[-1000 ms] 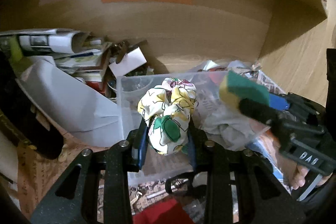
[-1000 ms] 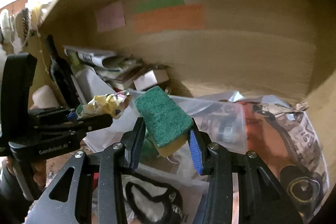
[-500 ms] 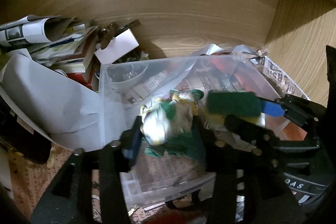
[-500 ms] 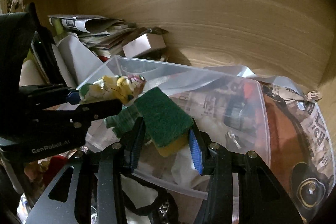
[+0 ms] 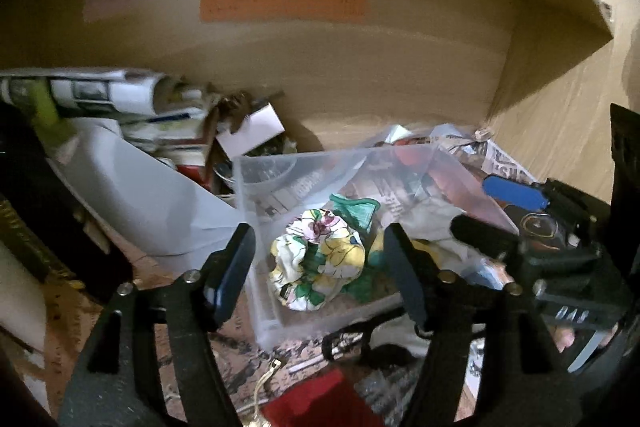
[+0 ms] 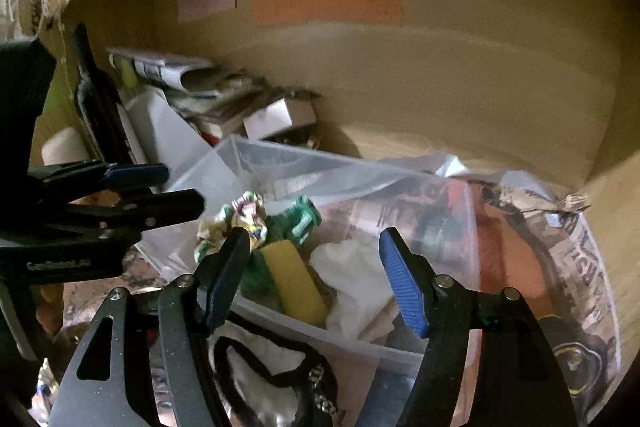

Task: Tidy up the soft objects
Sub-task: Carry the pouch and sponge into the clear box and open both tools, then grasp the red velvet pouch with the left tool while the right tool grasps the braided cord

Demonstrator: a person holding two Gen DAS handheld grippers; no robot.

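Both tongs released since earlier | left tongs wide, empty | right tongs wide, empty | floral cloth, sponge in bin

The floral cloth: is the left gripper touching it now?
Apart. Left wrist view: left gripper is open, gaps both sides of the floral cloth lying in the clear bin.

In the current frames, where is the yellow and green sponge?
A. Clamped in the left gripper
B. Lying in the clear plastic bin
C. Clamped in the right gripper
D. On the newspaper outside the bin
B: the sponge lies inside the clear plastic bin beside the floral cloth, and the right gripper above it is open and empty.
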